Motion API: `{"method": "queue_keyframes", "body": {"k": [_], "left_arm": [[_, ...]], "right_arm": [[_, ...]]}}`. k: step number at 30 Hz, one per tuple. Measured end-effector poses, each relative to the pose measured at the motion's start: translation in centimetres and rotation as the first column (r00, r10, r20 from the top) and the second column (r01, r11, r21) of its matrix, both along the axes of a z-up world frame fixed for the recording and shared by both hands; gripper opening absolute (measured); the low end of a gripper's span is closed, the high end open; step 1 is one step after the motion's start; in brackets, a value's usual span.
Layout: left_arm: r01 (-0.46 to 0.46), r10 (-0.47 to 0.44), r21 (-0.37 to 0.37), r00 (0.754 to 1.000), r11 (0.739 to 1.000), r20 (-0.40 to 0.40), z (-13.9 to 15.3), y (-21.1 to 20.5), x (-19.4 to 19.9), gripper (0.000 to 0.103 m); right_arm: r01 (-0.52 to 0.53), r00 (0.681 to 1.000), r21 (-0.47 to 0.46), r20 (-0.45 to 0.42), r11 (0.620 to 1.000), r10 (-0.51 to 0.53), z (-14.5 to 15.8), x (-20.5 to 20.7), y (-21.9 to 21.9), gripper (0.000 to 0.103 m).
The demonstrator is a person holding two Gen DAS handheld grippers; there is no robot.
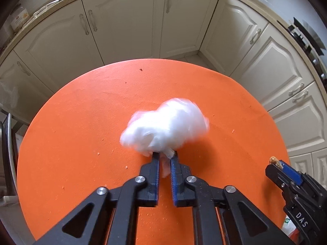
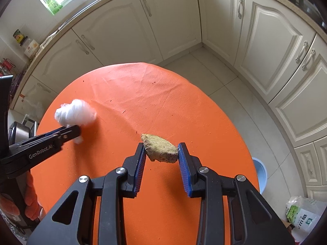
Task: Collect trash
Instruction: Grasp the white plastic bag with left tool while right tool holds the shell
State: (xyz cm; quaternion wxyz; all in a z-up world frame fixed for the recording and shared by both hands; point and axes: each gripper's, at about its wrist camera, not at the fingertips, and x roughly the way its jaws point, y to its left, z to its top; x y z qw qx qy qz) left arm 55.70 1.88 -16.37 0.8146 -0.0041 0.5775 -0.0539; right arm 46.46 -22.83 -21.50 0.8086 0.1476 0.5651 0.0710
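Left gripper point(image 1: 164, 155): you are pinching tail of white plastic wad point(image 1: 166, 129) over orange table point(image 1: 71, 122); looking light, soft, slippery; grip bunched neck.

Right gripper point(image 2: 161, 151): you are clamping brown fibrous chunk point(image 2: 160, 150) endwise above table; seeming light, crumbly; squeeze gently.

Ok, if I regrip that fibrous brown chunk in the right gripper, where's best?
Across its thick middle, as the right gripper holds the brown chunk now, coming from the near side. One end tapers, so fingers there would likely slip off.
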Motion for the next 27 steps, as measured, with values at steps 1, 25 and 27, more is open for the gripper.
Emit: {"method": "queue_keyframes", "body": {"k": [1,25,27], "left_arm": [[0.009,-0.009,-0.002,1.000,1.000,-0.002,0.4,0.0,-0.4,0.005],[0.175,-0.170,-0.018,0.973,0.984,0.158,9.7,0.5,-15.7,0.002],[0.189,-0.184,-0.015,0.970,0.982,0.160,10.0,0.2,-17.6,0.002]], "right_arm": [[0.002,1.000,0.001,-0.001,1.000,-0.002,0.1,-0.2,0.0,0.032],[0.057,0.997,-0.022,0.044,0.998,-0.056,4.3,-9.6,-1.1,0.032],[0.063,0.997,-0.021,0.043,0.998,-0.062,4.6,-11.0,-1.5,0.032]]}}
